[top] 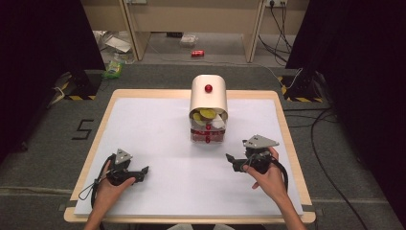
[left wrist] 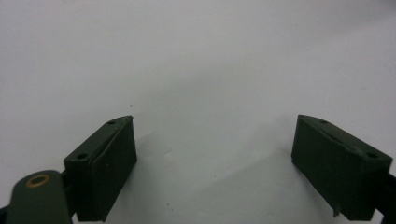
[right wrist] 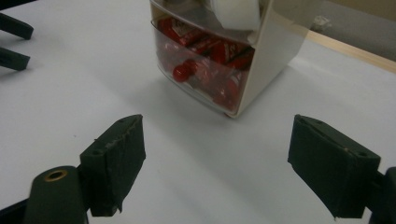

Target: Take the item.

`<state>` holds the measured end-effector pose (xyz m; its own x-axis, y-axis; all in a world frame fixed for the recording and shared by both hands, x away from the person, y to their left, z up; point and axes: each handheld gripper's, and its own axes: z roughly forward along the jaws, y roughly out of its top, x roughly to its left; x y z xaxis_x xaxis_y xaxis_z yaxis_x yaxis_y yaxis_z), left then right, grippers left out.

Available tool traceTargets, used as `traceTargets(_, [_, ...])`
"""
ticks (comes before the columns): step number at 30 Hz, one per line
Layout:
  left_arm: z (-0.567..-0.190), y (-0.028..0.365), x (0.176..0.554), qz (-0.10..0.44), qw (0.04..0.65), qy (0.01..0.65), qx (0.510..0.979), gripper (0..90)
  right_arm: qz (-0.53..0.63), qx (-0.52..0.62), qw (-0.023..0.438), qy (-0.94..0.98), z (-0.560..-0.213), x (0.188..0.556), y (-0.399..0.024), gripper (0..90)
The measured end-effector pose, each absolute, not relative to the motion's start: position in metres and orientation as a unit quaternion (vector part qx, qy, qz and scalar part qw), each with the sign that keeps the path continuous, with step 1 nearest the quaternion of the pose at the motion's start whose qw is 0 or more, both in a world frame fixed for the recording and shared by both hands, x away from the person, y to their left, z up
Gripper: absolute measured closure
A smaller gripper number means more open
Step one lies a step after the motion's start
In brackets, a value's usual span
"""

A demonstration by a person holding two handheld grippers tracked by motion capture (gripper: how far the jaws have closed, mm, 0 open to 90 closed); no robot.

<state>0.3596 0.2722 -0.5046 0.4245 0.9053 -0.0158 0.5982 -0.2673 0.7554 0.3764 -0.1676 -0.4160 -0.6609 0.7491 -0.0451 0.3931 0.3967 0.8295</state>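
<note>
The small cream plastic cabinet (top: pixel 208 98), with a red round knob (top: pixel 208 88) and a clear drawer of red packets (right wrist: pixel 205 70), stands mid-bench on the white sheet (top: pixel 158 139). The right gripper (right wrist: pixel 215 163), jaws open and empty, faces it nearby, unobstructed. The left gripper (left wrist: pixel 212 163), jaws wide apart, rests well apart from it.

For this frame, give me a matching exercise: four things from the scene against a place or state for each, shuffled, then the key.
Things:
1. left tool
2. right tool
3. red knob
4. clear drawer

Places or states:
A. on the domed lid of the white storage box
B. open above bare white table cover
C. holds red packets
D. open, pointing toward the box

Pairs: 1-B, 2-D, 3-A, 4-C
</note>
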Motion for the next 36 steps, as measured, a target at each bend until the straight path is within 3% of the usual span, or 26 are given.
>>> traceTargets(36, [-0.505,0.272,0.36,0.216,0.355,0.491,0.766,13.1,0.464,0.303,0.237,0.798,-0.368,0.409,-0.113,24.6])
